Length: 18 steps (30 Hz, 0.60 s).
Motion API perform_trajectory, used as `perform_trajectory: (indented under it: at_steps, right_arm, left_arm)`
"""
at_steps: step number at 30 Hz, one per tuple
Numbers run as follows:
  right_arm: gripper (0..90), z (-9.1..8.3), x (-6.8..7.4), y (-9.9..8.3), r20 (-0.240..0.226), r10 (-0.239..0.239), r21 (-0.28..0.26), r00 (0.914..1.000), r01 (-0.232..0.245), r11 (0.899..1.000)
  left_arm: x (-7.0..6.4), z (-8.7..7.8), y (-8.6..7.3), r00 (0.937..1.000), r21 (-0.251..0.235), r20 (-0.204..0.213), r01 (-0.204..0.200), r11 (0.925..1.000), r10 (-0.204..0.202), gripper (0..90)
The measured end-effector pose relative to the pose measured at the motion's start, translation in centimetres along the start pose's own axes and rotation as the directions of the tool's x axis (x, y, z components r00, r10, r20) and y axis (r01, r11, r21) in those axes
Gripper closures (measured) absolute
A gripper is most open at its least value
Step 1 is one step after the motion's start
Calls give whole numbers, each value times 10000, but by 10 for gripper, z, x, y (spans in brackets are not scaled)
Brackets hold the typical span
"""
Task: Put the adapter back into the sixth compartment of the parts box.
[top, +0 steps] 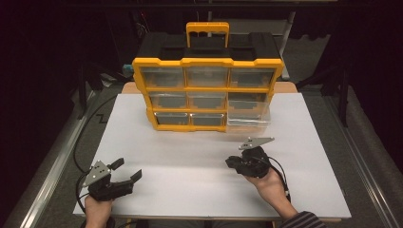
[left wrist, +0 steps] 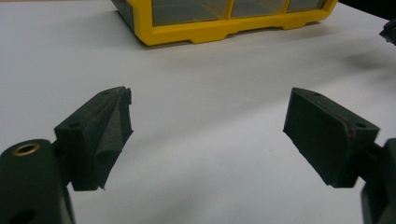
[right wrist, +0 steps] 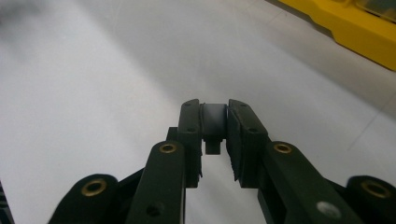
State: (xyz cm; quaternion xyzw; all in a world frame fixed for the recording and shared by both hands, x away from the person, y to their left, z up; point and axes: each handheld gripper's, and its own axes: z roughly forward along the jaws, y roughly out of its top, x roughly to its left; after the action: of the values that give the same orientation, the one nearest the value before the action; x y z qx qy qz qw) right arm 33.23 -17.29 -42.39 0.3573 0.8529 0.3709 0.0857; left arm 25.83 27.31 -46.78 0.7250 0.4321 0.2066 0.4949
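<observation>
High view: your two grippers sit near you, yellow drawer organizer (top: 207, 93) at the table's (top: 190, 161) far side.
Your left gripper (top: 127, 170) has jaws spread, empty. Your right gripper (right wrist: 214, 125) pinches a small grey part. One clear drawer (top: 248, 115), bottom right, is pulled out; contents cannot be told. Depositing the part probably remains.

A yellow organizer case (top: 207, 92) with a black top and a yellow handle stands upright at the far middle of the white table (top: 190, 166). It has 9 clear drawers in 3 rows. The bottom right drawer (top: 248, 117) is pulled out toward the person.
</observation>
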Motion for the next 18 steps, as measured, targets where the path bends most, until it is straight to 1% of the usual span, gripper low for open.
perform_trajectory:
  at_steps: [5, 9, 15, 18]
  right_arm:
    - [767, -10, -5, -11, 216, -22, -360, 9998, 30, 9993]
    - [768, -18, -9, -17, 319, 115, -612, 9994, -95, 9981]
    - [768, -31, -13, -23, 295, 328, -990, 9990, -297, 9946]
    - [767, -39, -16, -25, 256, 536, -1219, 9982, -501, 9913]
  left_arm:
    - [0, 0, 0, 10000, 19, -12, -16, 10000, 16, 162]
    - [0, 0, 0, 10000, 40, -12, -22, 10000, 22, 162]
    - [0, 1, 0, 10000, 41, -15, -12, 10000, 12, 162]
    - [0, 1, 0, 10000, 49, -11, -9, 10000, 9, 162]
